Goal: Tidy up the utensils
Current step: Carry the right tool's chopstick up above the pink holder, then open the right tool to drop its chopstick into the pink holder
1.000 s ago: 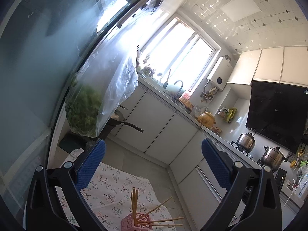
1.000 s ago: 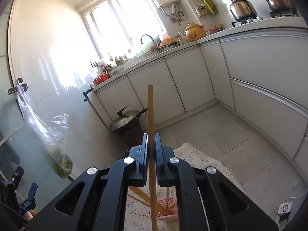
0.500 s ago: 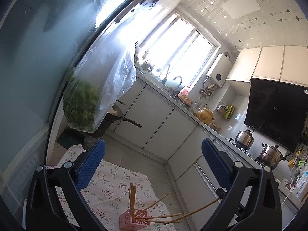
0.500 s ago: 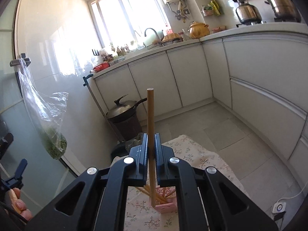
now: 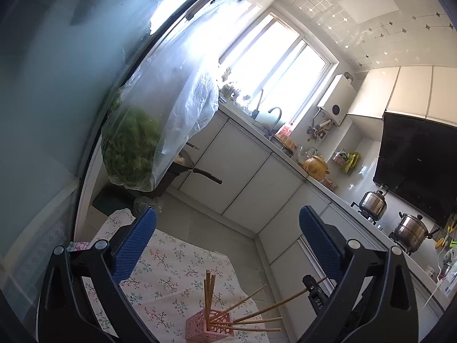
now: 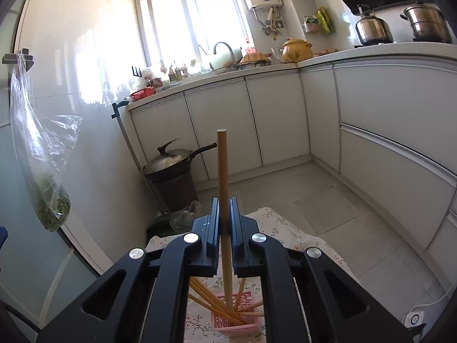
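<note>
Right wrist, chopstick (image 6: 222, 171) clamped in gripper (image 6: 224, 223)

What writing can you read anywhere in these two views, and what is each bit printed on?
"DAS": white letters on the black body of the right gripper, partly cut off, so perhaps incomplete.
Range hood: a faint logo, too small to read.
Packets on the wall shelf: print too blurred to read.
Nothing else is legible.

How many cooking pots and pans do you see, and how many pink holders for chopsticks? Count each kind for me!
Shiny steel pots on the stove: 2
Yellow clay pot on the counter: 1
Black wok with a lid: 1
Pink chopstick holder on the flowery cloth: 1
Total: 5
</note>
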Demonstrator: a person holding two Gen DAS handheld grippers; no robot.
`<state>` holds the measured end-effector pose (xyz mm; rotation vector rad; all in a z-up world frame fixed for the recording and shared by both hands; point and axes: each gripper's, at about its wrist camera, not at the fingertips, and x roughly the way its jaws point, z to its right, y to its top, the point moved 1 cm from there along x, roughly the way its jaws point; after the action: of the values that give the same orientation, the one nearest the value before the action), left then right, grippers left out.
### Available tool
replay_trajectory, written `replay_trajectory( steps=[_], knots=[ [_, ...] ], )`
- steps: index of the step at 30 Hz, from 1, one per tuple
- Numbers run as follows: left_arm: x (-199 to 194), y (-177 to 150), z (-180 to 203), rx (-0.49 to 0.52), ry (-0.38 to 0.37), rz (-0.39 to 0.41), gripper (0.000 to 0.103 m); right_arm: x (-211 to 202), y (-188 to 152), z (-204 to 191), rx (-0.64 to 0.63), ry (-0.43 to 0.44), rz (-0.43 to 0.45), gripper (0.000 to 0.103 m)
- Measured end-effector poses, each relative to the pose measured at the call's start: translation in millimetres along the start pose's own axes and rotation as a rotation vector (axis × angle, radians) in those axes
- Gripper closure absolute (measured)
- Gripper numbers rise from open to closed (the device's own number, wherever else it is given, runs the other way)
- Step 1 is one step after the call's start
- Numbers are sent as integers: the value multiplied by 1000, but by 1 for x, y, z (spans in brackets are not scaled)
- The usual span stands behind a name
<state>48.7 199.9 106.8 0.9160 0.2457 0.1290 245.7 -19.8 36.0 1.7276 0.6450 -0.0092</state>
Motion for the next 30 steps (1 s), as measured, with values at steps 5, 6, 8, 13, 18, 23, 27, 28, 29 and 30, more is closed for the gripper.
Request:
replay_trajectory(
  steps=[5,6,8,13,18,23,27,28,29,30],
  knots=[
    [8,-7,5,26,6,-20,7,29,-33,10,6,-24,18,87],
    [8,-8,7,34,3,-22,7,33,-38,15,28,-21,3,80],
    [10,-12,13,56,-3,-29,7,32,-40,23,76,-6,-15,76],
    [21,-31,39,159,-2,-80,7,-9,-13,25,75,1,42,76],
    [28,-58,68,310,35,-108,7,-56,8,26,72,-11,87,52],
    [21,-63,76,312,0,-133,7,-87,13,39,96,-21,84,38],
    [7,-55,63,279,15,-108,7,-108,2,74,204,-16,43,18],
    [6,-53,60,267,19,-109,7,-110,-6,90,261,-1,14,17],
    [5,-51,56,253,21,-110,7,-108,-14,107,330,19,-33,16],
    [5,-49,51,230,20,-112,7,-98,-27,130,433,45,-116,16]
  ],
)
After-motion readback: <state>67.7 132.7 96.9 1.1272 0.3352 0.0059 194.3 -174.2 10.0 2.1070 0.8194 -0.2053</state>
